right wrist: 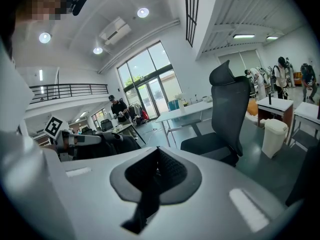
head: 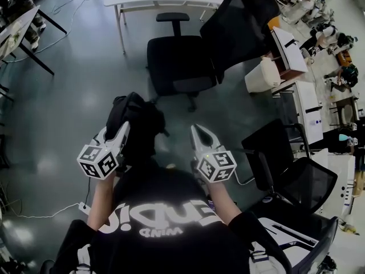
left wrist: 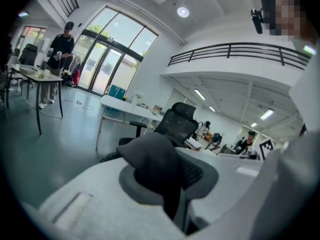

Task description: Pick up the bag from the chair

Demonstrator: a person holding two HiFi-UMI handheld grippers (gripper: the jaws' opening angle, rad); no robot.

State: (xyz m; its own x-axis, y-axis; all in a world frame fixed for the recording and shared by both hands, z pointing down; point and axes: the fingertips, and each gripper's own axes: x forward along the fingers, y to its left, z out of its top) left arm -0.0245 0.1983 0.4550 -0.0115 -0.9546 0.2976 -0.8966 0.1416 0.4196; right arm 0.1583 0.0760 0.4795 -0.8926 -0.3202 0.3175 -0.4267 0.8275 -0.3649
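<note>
Nearest of all, the person's black T-shirt [head: 165, 221] with white print is filling the bottom of the head view. Both forearms are reaching out from it toward the black office chair [head: 177, 61]. The left gripper [head: 121, 135] is clamping its jaws on the black bag [head: 137, 119]. In the left gripper view a fold of the bag's dark fabric is sitting pinched between the pads and bulging up over them. The bag is hanging clear of the seat, in the air on the person's side of the office chair and a little to its left, above the dark glossy floor [head: 63, 101]. The right gripper [head: 199, 135] is hovering near the bag without touching it, also on the near side of the office chair. Its jaws are pressing together, pad against pad, and gripping nothing. Both grippers are pointing toward the office chair.

The office chair is standing side-on to the person. Its tall mesh back [head: 242, 21] is rising at its right, and one armrest is showing on its far side. Just right of the office chair's back, a white waste bin [head: 262, 76] is sitting on the floor. Beyond the office chair a white table [head: 165, 3] is stretching across, and a cable [head: 74, 7] is trailing over the floor to the far left of the chair. Far beyond the office chair, in the left gripper view, a person in dark clothes [left wrist: 59, 54] is standing near tall glass doors [left wrist: 107, 66].
</note>
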